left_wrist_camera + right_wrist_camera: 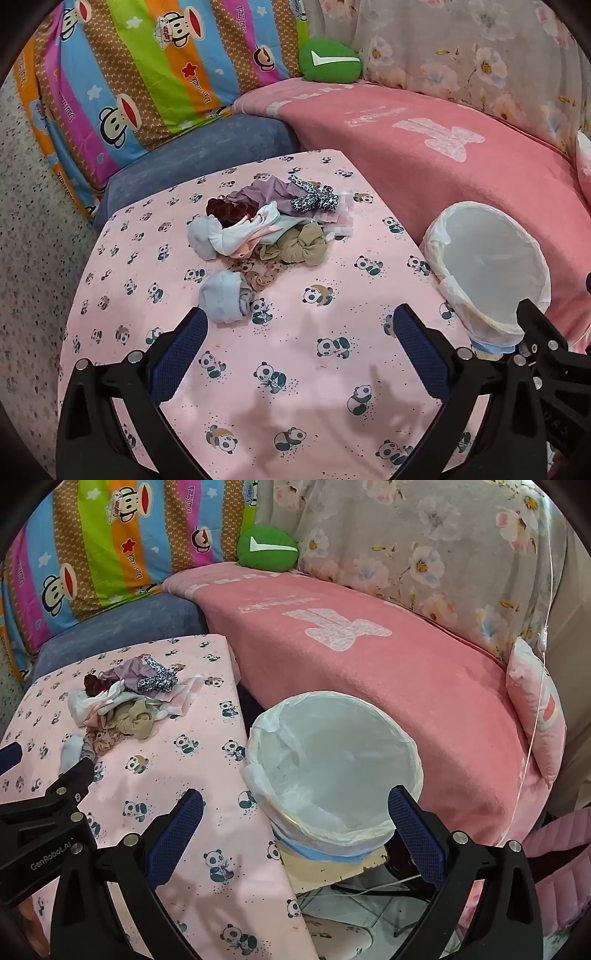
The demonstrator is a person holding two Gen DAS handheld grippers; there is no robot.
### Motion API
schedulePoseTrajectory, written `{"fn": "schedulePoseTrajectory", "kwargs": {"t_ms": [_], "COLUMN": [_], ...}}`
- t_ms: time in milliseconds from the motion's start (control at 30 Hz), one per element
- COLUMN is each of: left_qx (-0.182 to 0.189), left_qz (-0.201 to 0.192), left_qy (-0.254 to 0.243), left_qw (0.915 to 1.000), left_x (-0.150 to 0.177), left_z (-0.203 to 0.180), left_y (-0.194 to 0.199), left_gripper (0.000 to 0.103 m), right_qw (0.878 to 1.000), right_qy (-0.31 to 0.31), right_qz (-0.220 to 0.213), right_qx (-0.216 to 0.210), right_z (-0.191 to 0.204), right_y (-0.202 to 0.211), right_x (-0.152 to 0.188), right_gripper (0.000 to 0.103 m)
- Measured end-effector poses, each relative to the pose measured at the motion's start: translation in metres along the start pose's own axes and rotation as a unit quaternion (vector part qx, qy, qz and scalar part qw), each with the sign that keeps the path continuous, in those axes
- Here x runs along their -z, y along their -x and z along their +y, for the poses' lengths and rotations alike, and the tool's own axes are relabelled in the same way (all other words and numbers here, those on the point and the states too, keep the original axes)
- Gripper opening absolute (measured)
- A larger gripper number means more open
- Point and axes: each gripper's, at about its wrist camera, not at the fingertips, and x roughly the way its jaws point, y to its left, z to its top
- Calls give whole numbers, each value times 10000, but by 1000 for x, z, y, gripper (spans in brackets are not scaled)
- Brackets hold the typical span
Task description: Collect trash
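A heap of crumpled cloth scraps and wrappers (269, 225) lies on the table with the pink panda cloth (258, 369); a pale blue rolled sock (223, 295) sits nearest me. My left gripper (299, 321) hovers open above the table just short of that sock, nothing between its blue pads. To the right stands a bin lined with a white bag (491, 273), seemingly with nothing in it. In the right wrist view my right gripper (295, 801) is open over the bin (332, 760); the heap (125, 701) lies far left. The left gripper's black frame (44, 812) shows at that view's left edge.
A sofa under a pink blanket (369, 657) runs behind the bin, with a green cushion (328, 59), a striped cartoon quilt (129, 74) and a floral cover (424, 554). A blue seat cushion (192, 158) adjoins the table's far edge. A pink pillow (535, 709) lies right.
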Motion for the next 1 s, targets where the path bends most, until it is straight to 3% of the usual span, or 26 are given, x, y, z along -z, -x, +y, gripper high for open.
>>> {"fn": "schedulePoseTrajectory", "kwargs": {"t_ms": [1000], "left_qx": [-5], "left_qz": [-81], "left_qy": [-123], "left_qw": [9999], "left_x": [-1], "left_z": [-19], "left_y": [6], "left_gripper": [96], "right_qw": [9998], "right_qy": [-134], "right_qz": [-92], "right_qx": [111], "right_z": [-14], "right_y": [2], "right_x": [1], "right_gripper": [98]}}
